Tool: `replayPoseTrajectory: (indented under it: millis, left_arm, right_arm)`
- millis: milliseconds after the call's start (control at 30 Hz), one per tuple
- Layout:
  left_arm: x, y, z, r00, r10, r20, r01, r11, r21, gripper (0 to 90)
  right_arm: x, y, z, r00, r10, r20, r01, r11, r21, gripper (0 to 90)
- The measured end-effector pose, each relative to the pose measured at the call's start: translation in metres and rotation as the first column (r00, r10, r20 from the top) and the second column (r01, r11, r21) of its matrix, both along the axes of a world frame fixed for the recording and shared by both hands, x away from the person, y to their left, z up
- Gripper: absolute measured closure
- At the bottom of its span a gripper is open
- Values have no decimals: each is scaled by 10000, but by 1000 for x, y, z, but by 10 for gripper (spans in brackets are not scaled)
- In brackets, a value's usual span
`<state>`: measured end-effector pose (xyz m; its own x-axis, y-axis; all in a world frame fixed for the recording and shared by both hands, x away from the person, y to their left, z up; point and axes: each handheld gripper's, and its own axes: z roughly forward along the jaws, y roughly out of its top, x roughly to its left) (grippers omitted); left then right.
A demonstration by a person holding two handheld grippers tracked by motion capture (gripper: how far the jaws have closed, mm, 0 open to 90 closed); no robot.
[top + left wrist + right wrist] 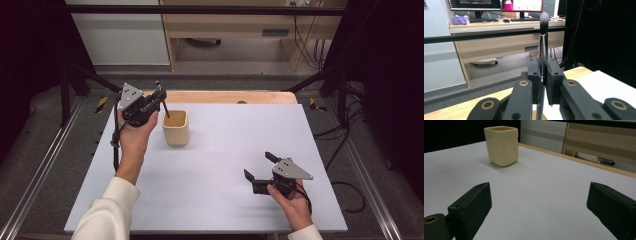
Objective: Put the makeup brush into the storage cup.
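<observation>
A dark makeup brush [164, 106] is clamped upright between the jaws of my left gripper [160, 100], which a hand holds above the table's back left. In the left gripper view the brush [543, 37] stands bristle end up in the left gripper [543, 72]. Its lower tip hangs at the near left rim of a cream square cup [176, 129]; whether it dips inside I cannot tell. My right gripper [259, 165] rests low at the front right, open and holding nothing. The right gripper [541, 205] faces the cup [502, 145] across bare white surface.
A white sheet [225, 150] covers the table, with a wooden strip [230, 96] along the back edge. Black frame bars [200, 9] cross overhead and slant down at both sides. Cables [345, 190] lie on the floor to the right. A desk with monitors [521, 5] stands beyond.
</observation>
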<state>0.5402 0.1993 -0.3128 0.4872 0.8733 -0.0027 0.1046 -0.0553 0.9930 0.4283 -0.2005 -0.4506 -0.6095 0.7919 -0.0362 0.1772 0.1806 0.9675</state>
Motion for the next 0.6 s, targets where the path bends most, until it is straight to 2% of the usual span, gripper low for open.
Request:
replayPoseTrajectory:
  millis: [233, 600]
  left_arm:
    - [-1, 0, 1, 10000, 81, 51, -82, 9999, 85, 835]
    - [1, -4, -5, 10000, 96, -21, -96, 9998, 169, 835]
  right_arm:
    - [-1, 0, -2, 10000, 85, 2, -85, 9999, -126, 61]
    - [-2, -1, 1, 9999, 36, 151, -38, 9999, 151, 52]
